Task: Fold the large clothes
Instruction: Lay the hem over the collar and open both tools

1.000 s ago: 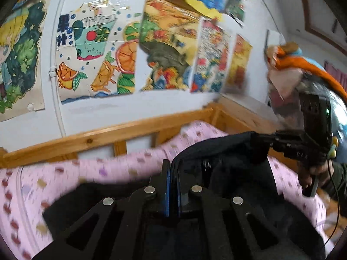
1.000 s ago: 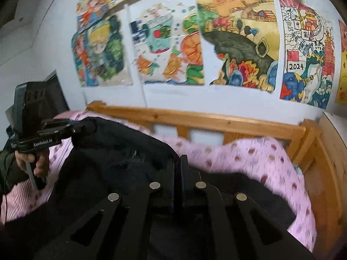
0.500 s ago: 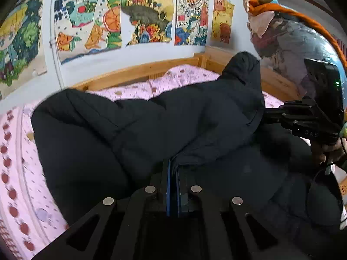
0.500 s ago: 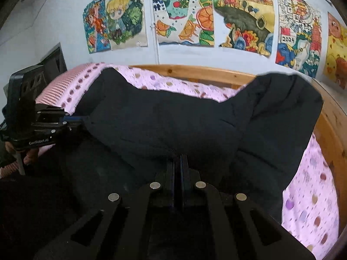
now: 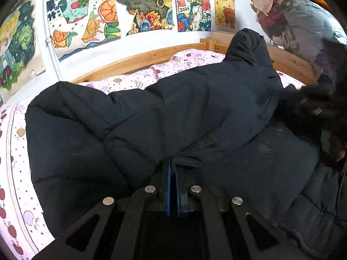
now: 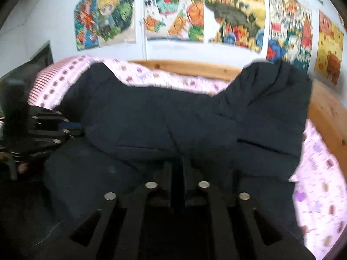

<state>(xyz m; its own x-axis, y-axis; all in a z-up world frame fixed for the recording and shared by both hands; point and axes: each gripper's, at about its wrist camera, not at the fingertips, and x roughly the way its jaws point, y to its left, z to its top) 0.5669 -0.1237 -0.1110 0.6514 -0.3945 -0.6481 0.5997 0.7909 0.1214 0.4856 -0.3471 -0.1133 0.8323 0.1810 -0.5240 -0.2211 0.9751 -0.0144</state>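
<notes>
A large black padded jacket [image 5: 184, 108] lies across the bed; it also fills the right wrist view [image 6: 173, 119]. Its upper layer is folded over the lower part. My left gripper [image 5: 172, 164] is shut on the jacket's edge, its blue pads pressed together. It shows from the side in the right wrist view [image 6: 71, 126], at the jacket's left edge. My right gripper [image 6: 176, 162] is shut on the jacket's near edge. In the left wrist view it is a dark blur at the right [image 5: 321, 101].
The bed has a pink patterned sheet [image 5: 17, 151] and a wooden rail [image 5: 138, 58] along the wall. Colourful drawings [image 5: 143, 10] hang above. A pile of clothes [image 5: 299, 21] stands beyond the rail at the right. The right wrist view is blurred.
Both grippers have swung down from high above the bed, bringing the jacket's held edge over and onto its lower part. The right gripper is still moving.
</notes>
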